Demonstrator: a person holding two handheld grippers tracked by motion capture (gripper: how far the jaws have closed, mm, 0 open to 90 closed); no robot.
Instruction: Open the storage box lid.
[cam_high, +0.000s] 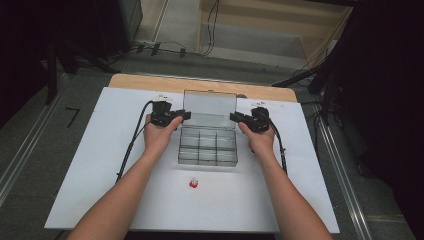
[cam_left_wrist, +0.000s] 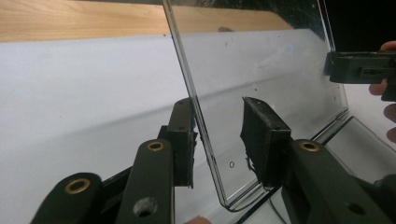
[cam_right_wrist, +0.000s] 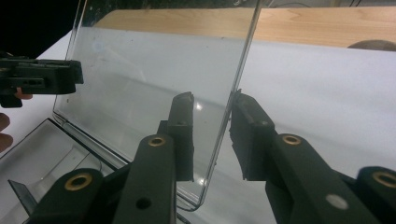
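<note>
At a white-topped desk (cam_high: 100, 165) with a bare wooden strip along its far edge, I stand over a clear plastic compartment box (cam_high: 208, 148) whose transparent hinged lid (cam_high: 210, 103) is raised upright at the far side. My left gripper (cam_high: 186, 115) straddles the lid's left edge, and my right gripper (cam_high: 234, 117) straddles its right edge, one hand on each side of the box.

In the left gripper view, the lid's edge (cam_left_wrist: 201, 121) passes between my jaws: the pad on the left of that view lies against or just beside the plastic, while the other pad stands clearly apart from it, so the jaws are partly spread and not clamped. The right gripper view shows the same arrangement: the lid's edge (cam_right_wrist: 233, 102) runs up between partly spread jaws with a gap at the left-hand pad, and whether the right-hand pad touches I cannot tell.

The box sits mid-desk, its six compartments looking empty, and a small red and white object (cam_high: 194, 183) lies on the desk nearer to me, well apart from both grippers.

I judge the step in hand to be handling the lid, steadied from both sides. The next move calls for both jaws to travel together so that the thin panel swings on its hinge without twisting
</note>
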